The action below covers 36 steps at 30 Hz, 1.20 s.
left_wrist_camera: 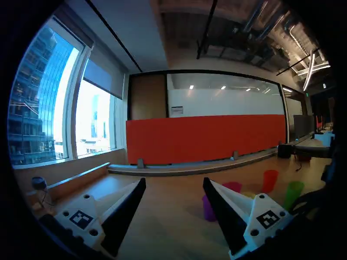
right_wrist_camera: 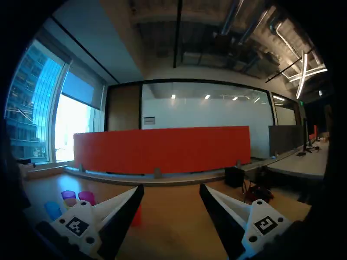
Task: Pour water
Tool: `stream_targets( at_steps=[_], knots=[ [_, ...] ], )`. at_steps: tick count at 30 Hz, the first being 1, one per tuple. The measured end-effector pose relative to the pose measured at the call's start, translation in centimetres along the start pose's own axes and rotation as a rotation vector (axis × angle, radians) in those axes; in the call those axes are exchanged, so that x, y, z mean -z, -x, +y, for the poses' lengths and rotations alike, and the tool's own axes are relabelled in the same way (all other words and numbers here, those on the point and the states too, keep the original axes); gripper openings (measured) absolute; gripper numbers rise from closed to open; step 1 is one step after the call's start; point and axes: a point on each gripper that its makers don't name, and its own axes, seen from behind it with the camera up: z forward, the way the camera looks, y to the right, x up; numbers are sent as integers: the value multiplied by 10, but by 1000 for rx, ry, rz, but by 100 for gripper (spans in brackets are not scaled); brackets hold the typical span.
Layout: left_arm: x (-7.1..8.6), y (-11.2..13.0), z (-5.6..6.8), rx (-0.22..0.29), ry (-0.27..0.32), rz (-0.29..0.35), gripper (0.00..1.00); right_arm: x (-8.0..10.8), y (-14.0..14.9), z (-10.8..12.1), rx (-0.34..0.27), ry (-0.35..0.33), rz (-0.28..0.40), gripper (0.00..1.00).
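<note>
Several coloured plastic cups stand on a wooden table [left_wrist_camera: 173, 216]. In the left gripper view, a purple cup [left_wrist_camera: 207, 209], a magenta cup [left_wrist_camera: 233, 186], a red cup [left_wrist_camera: 270, 180] and a green cup [left_wrist_camera: 293, 194] sit at the right, partly behind my left gripper's right finger. My left gripper [left_wrist_camera: 174, 184] hangs open above the table, holding nothing. In the right gripper view, a purple cup [right_wrist_camera: 68, 194], a magenta cup [right_wrist_camera: 86, 197], a blue cup [right_wrist_camera: 53, 210] and a red cup [right_wrist_camera: 136, 215] stand at the lower left, near my right gripper's left finger. My right gripper [right_wrist_camera: 171, 190] is open and empty.
An orange partition [left_wrist_camera: 204, 138] runs along the table's far edge, with a glass wall behind it. Tall windows [left_wrist_camera: 43, 112] fill the left side. Desks with dark equipment [right_wrist_camera: 236, 177] stand at the right. A small dark object [left_wrist_camera: 38, 183] sits on the window ledge.
</note>
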Motion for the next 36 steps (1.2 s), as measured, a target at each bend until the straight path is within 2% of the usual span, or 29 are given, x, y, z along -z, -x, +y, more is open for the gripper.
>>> stream_targets(
  at_steps=[15,21,36],
  knots=[
    [-1,35,4,-7,-13,-31,98,6,-1,10,-29,29,-5,99],
    [-1,49,6,12,-12,-48,98,5,-3,9,-38,30,-8,99],
    [-2,63,3,23,-10,-66,98,6,-5,11,-37,34,-4,99]
  ],
)
